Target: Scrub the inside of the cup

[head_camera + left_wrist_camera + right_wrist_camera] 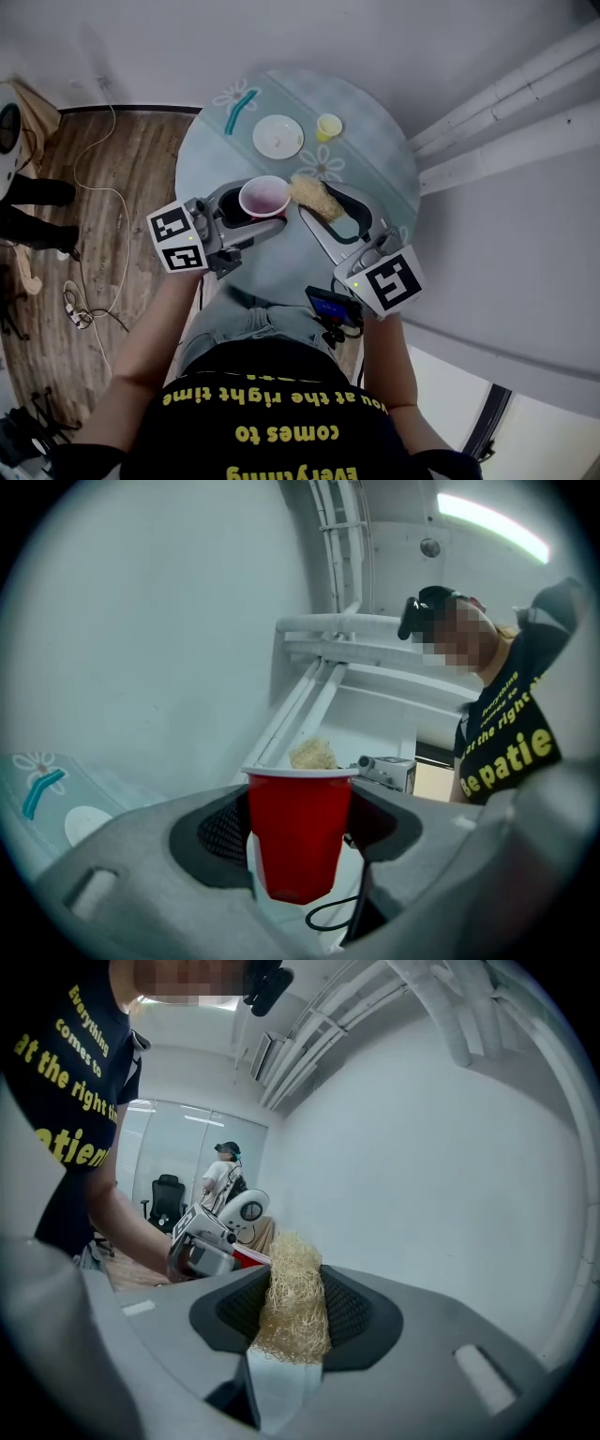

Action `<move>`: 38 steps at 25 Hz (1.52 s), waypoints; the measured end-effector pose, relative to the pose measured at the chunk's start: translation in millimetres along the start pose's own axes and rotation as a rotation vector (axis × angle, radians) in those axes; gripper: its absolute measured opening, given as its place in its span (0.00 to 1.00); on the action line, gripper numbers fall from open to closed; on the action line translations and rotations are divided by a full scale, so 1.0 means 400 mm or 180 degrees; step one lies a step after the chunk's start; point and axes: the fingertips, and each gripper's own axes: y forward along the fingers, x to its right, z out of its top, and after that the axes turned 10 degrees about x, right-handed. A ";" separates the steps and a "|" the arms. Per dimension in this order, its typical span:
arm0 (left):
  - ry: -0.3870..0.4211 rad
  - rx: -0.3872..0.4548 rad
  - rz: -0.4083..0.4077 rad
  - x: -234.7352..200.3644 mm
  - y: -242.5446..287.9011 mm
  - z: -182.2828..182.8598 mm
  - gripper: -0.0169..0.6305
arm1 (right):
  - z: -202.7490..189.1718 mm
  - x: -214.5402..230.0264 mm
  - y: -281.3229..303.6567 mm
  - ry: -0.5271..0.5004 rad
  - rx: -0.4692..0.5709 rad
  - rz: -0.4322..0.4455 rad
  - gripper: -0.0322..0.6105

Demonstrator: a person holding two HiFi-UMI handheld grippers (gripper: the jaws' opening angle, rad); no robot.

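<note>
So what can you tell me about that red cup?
The red cup looks like thin plastic: red outside, pinkish inside, white rim, narrowing toward the base. It is upright, clamped at its sides by the left claw above the round table. A straw-coloured scrubber in the right claw sits beside its rim; touching or not, I cannot tell.

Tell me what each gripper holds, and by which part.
Left gripper: the red cup, clamped across its side wall below the rim. Right gripper: the straw-coloured scrubber, pinched near one end, the rest sticking out.
</note>
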 end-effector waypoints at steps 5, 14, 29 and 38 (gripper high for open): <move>-0.0166 0.0121 0.0034 -0.010 -0.005 0.009 0.50 | 0.026 -0.028 0.004 0.0000 0.0128 0.0054 0.30; -0.0584 0.0321 0.0098 -0.043 -0.015 0.021 0.50 | 0.037 -0.040 0.022 0.0055 0.0170 0.0067 0.30; -0.1065 0.0633 -0.0094 -0.041 -0.017 0.052 0.50 | 0.041 -0.016 0.028 -0.0018 0.0181 0.0002 0.30; -0.1261 0.0937 -0.0154 -0.045 -0.019 0.086 0.50 | 0.040 -0.045 0.029 0.0006 0.0191 0.0125 0.30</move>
